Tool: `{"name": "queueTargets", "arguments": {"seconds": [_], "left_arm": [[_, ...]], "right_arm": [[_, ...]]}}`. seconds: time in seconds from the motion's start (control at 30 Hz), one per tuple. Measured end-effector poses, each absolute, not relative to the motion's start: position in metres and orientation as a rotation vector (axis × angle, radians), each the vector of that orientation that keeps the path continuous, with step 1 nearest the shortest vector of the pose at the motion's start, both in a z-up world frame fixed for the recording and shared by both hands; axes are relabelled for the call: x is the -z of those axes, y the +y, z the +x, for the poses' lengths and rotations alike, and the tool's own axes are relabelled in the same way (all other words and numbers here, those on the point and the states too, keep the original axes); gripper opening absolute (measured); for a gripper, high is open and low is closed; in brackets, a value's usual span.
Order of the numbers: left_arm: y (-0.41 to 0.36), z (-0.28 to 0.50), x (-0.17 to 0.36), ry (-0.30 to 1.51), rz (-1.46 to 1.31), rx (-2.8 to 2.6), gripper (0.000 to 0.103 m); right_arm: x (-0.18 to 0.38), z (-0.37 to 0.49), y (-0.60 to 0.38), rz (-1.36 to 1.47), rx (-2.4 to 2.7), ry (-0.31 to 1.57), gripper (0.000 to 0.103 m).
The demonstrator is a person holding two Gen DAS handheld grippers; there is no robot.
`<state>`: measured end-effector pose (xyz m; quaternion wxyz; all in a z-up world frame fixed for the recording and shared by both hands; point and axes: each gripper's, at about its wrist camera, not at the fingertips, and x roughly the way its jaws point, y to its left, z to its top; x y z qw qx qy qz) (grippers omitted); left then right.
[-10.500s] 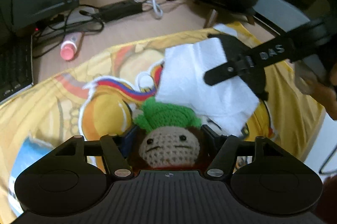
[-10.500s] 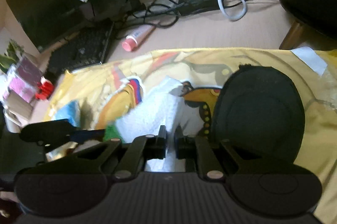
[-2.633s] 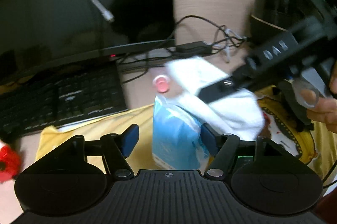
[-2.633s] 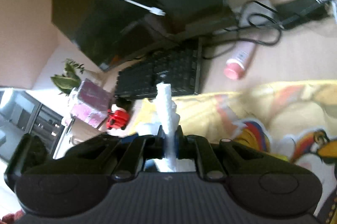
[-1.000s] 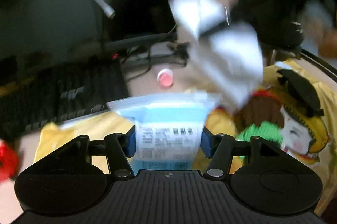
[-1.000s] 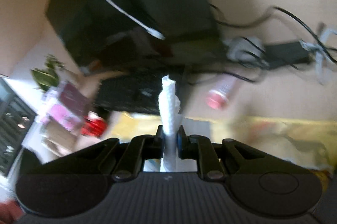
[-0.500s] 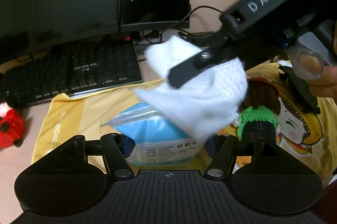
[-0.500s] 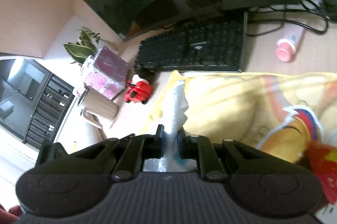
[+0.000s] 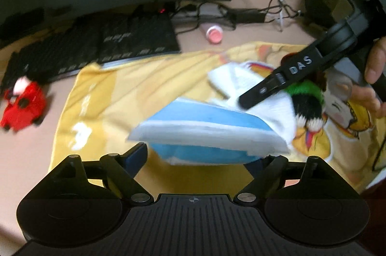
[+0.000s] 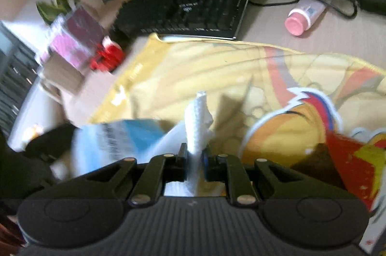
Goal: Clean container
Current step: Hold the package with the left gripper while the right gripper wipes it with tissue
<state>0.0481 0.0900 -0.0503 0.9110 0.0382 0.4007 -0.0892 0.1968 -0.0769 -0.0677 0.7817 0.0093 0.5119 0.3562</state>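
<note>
My left gripper (image 9: 200, 157) is shut on a light-blue and white container (image 9: 205, 125), held flat above the yellow printed cloth (image 9: 135, 87). My right gripper (image 10: 195, 157) is shut on a folded white paper towel (image 10: 197, 121). In the left wrist view the towel (image 9: 243, 84) presses on the container's far right end, with the right gripper's fingers (image 9: 277, 84) over it. The container also shows blurred at the left of the right wrist view (image 10: 115, 138).
A black keyboard (image 9: 96, 43), monitor and cables lie behind the cloth. A pink-capped tube (image 9: 213, 34) lies near the cables. A red toy car (image 9: 21, 106) sits left of the cloth. A crocheted green-topped doll (image 9: 306, 99) lies right of the towel.
The right gripper has brought the towel down from above the container onto its far right end. The container has tipped flatter in my left gripper. Both views are motion-blurred.
</note>
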Motion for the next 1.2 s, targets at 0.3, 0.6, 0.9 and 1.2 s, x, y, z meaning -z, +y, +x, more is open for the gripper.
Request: {"name": "queueTargets", "arguments": {"seconds": [0.3, 0.6, 0.9, 1.2], "left_arm": [[0.094, 0.032, 0.043, 0.946, 0.175, 0.261, 0.095], [0.084, 0.019, 0.005, 0.928, 0.203, 0.317, 0.098], [0.046, 0.084, 0.034, 0.992, 0.313, 0.269, 0.100], [0.053, 0.121, 0.043, 0.951, 0.195, 0.208, 0.065]], "right_arm": [[0.060, 0.183, -0.080, -0.013, -0.803, 1.072, 0.016], [0.060, 0.146, -0.060, -0.232, -0.873, 0.976, 0.049], [0.056, 0.147, -0.061, -0.274, -0.850, 0.853, 0.007], [0.006, 0.171, -0.115, -0.039, -0.793, 0.835, 0.007]]}}
